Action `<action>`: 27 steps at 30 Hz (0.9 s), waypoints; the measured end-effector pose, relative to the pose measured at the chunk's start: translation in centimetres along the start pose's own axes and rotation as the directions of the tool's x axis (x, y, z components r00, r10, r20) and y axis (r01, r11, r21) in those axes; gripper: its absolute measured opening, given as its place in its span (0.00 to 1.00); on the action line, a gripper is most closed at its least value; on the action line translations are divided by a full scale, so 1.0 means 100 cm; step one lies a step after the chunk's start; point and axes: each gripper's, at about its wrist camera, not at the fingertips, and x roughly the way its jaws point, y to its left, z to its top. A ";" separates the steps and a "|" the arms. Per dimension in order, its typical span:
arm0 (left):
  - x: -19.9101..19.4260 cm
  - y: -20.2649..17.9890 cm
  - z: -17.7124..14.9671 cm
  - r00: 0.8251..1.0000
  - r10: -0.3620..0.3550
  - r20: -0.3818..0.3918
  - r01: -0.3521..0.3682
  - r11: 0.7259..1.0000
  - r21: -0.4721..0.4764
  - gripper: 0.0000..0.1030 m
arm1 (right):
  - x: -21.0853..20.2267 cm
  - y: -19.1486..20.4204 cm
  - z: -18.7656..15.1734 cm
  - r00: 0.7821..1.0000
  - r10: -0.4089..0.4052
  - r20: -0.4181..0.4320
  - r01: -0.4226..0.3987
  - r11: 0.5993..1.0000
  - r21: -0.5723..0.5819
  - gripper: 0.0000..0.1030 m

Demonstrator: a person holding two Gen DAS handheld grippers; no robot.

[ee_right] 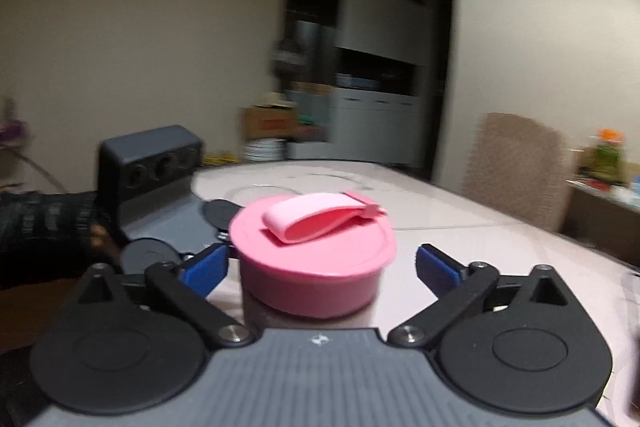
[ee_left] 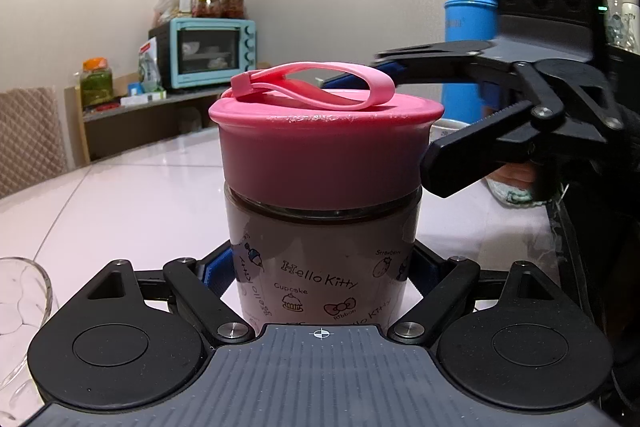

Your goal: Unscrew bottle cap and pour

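Note:
A Hello Kitty bottle (ee_left: 320, 259) with a wide pink cap (ee_left: 324, 147) and a pink loop strap (ee_left: 320, 87) stands upright on the white table (ee_left: 140, 195). My left gripper (ee_left: 320, 269) is shut on the bottle's body, its blue pads (ee_left: 214, 271) pressed on both sides. My right gripper (ee_right: 320, 267) comes in from the right at cap height. It stands open, with its blue pads (ee_right: 204, 269) on either side of the cap (ee_right: 316, 263) and a gap at each. In the left wrist view its black fingers (ee_left: 460, 163) flank the cap.
A clear glass (ee_left: 20, 307) stands at the lower left beside my left gripper. A blue flask (ee_left: 470, 23) is behind the right gripper. A teal toaster oven (ee_left: 212, 51) and jars sit on a far shelf. A padded chair (ee_right: 516, 167) stands at the table's far side.

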 end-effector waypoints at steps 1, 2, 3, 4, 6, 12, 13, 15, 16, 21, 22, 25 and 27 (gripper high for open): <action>0.000 -0.001 0.000 1.000 0.000 0.000 0.000 1.000 0.000 0.87 | -0.002 0.007 0.000 1.000 -0.024 0.002 0.024 1.000 0.011 1.00; 0.000 -0.002 0.000 1.000 0.000 0.000 0.000 1.000 0.001 0.87 | -0.003 0.013 -0.001 0.998 -0.065 -0.002 0.065 0.998 0.023 1.00; 0.000 -0.003 0.000 1.000 0.000 0.000 0.000 1.000 0.001 0.87 | -0.004 0.019 -0.002 0.996 -0.091 0.000 0.091 0.995 0.033 1.00; 0.000 -0.002 0.000 1.000 0.000 0.000 0.000 1.000 0.001 0.87 | -0.006 0.025 -0.003 0.992 -0.122 0.005 0.122 0.991 0.047 1.00; 0.000 -0.002 0.000 1.000 0.000 0.000 0.000 1.000 0.001 0.87 | -0.007 0.036 -0.004 0.983 -0.181 0.006 0.181 0.981 0.068 1.00; 0.000 -0.003 0.000 1.000 0.000 0.000 0.000 1.000 0.001 0.87 | 0.000 0.066 -0.006 0.945 -0.326 0.021 0.322 0.939 0.123 1.00; 0.000 -0.003 0.000 1.000 0.000 0.000 0.000 1.000 0.000 0.87 | 0.004 0.068 -0.005 0.939 -0.344 0.018 0.339 0.931 0.136 1.00; -0.001 -0.002 0.000 1.000 0.000 0.000 0.000 1.000 0.000 0.87 | 0.011 0.072 -0.005 0.931 -0.365 0.016 0.358 0.921 0.152 1.00; 0.000 -0.002 0.000 1.000 0.000 0.000 0.000 1.000 0.000 0.87 | 0.015 0.074 -0.005 0.929 -0.369 0.015 0.362 0.919 0.158 1.00; 0.000 -0.003 0.001 1.000 0.001 0.000 -0.001 1.000 0.000 0.87 | 0.027 0.076 -0.004 0.925 -0.379 0.024 0.370 0.914 0.164 1.00; 0.000 -0.002 0.001 1.000 0.001 0.000 -0.001 1.000 0.000 0.87 | 0.027 0.075 -0.005 0.922 -0.386 0.024 0.376 0.911 0.171 1.00; 0.000 -0.003 0.001 1.000 0.001 0.000 -0.001 1.000 0.000 0.87 | 0.031 0.074 -0.006 0.916 -0.399 0.032 0.388 0.904 0.181 1.00; 0.000 -0.004 0.001 1.000 0.001 0.000 -0.001 1.000 0.000 0.87 | 0.032 0.073 -0.007 0.913 -0.406 0.028 0.394 0.900 0.186 0.99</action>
